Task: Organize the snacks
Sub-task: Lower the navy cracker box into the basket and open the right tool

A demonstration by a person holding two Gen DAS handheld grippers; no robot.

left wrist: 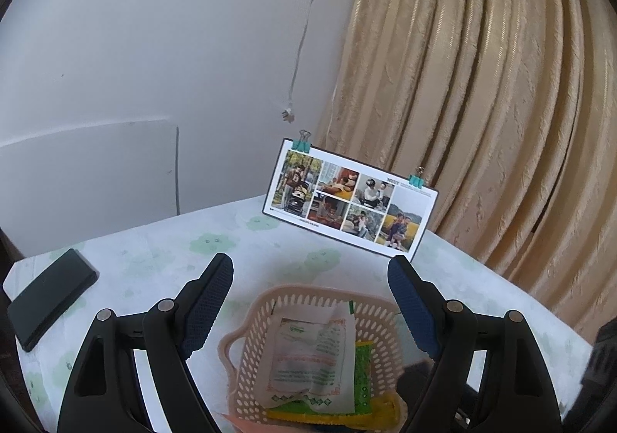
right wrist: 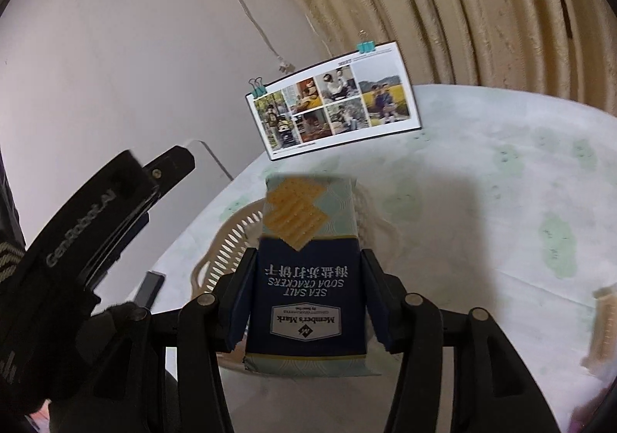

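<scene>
Left wrist view: the left tool [left wrist: 310, 271] hangs over the pink basket [left wrist: 246, 359] with its jaws spread wide and nothing between them. The basket sits on a bench [left wrist: 162, 251] covered in a pale cloth with green prints. Inside the basket a white snack packet [left wrist: 314, 356] lies on top of a green packet [left wrist: 364, 375] and a yellow packet [left wrist: 385, 408]. A black phone [left wrist: 50, 298] lies flat on the bench, well to the left of the basket. Beyond the basket a photo card [left wrist: 351, 203] held by two teal binder clips stands propped near a beige curtain [left wrist: 482, 105].

Right wrist view: the right tool [right wrist: 306, 259] is closed on a pack of sea salt soda crackers [right wrist: 306, 278], its two fingers pressing the pack's long sides. The label reads upside down. The pack is held above the basket [right wrist: 227, 251], whose slotted rim shows behind and to its left. The other tool's black body [right wrist: 77, 236] reaches in at left of the basket. The photo card [right wrist: 335, 101] stands past the basket, with the curtain [right wrist: 443, 9] behind it.
</scene>
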